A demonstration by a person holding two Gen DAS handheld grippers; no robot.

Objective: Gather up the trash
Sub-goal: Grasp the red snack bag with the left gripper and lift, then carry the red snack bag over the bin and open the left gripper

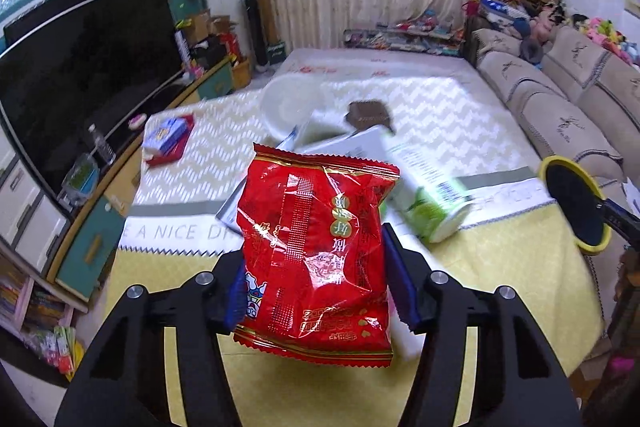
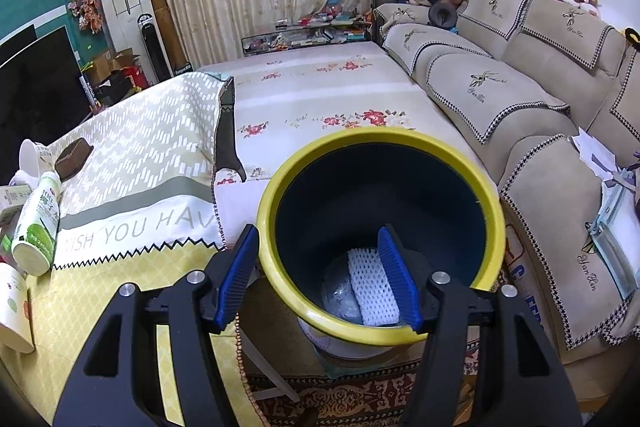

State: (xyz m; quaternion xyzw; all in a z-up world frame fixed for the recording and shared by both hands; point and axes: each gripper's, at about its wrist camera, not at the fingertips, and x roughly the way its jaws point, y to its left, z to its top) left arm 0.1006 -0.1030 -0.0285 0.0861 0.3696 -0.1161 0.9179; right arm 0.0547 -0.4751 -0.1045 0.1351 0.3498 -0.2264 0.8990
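Altogether: one red snack bag (image 1: 316, 259), one yellow-rimmed bin (image 2: 380, 227), two bottles (image 2: 36, 223).

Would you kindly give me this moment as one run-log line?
left gripper: shut on crinkled red foil snack bag | right gripper: gripping yellow-rimmed dark bin | bin contents: white foam net

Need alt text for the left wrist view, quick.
The left gripper holds a crinkled red snack packet above the yellow tablecloth. Behind it lie a tipped green bottle and papers; the yellow-rimmed bin shows at right.
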